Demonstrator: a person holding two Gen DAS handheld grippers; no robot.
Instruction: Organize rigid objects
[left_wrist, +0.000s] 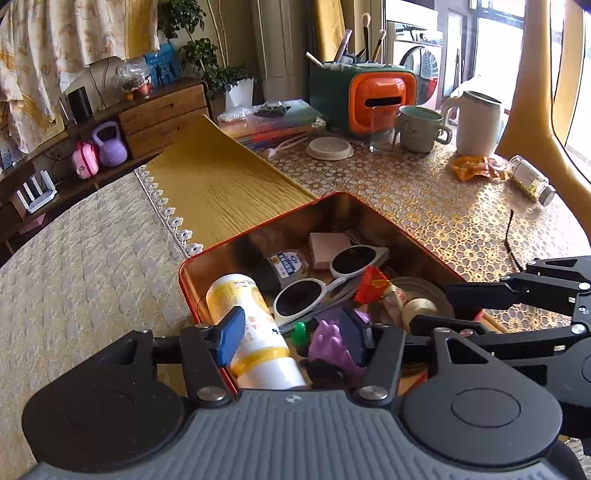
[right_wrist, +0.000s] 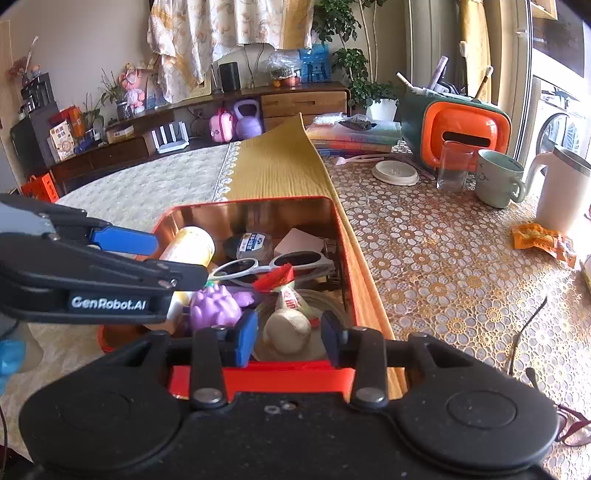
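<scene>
An open red tin (left_wrist: 258, 221) (right_wrist: 240, 202) sits on the table and holds several things. Among them are a yellow-and-white bottle (left_wrist: 251, 325) (right_wrist: 192, 245), white sunglasses (left_wrist: 332, 277) (right_wrist: 280, 262), a purple toy (left_wrist: 332, 347) (right_wrist: 214, 310), a red wrapper (left_wrist: 373, 284) and a cream round object (right_wrist: 288, 328). My left gripper (left_wrist: 293, 336) hangs open over the tin's near left part, its blue pads either side of the bottle and the purple toy. My right gripper (right_wrist: 289, 343) is open at the tin's near edge. The cream object lies between its pads, untouched.
On the lace-patterned cloth behind and right of the tin stand an orange-and-green box (left_wrist: 380, 99), a mug (left_wrist: 421, 127), a white jug (left_wrist: 478, 122) and a white lid (left_wrist: 328, 147). An orange snack packet (left_wrist: 472, 168), a toppled jar (left_wrist: 532, 181) and thin-framed glasses (right_wrist: 524, 332) lie to the right.
</scene>
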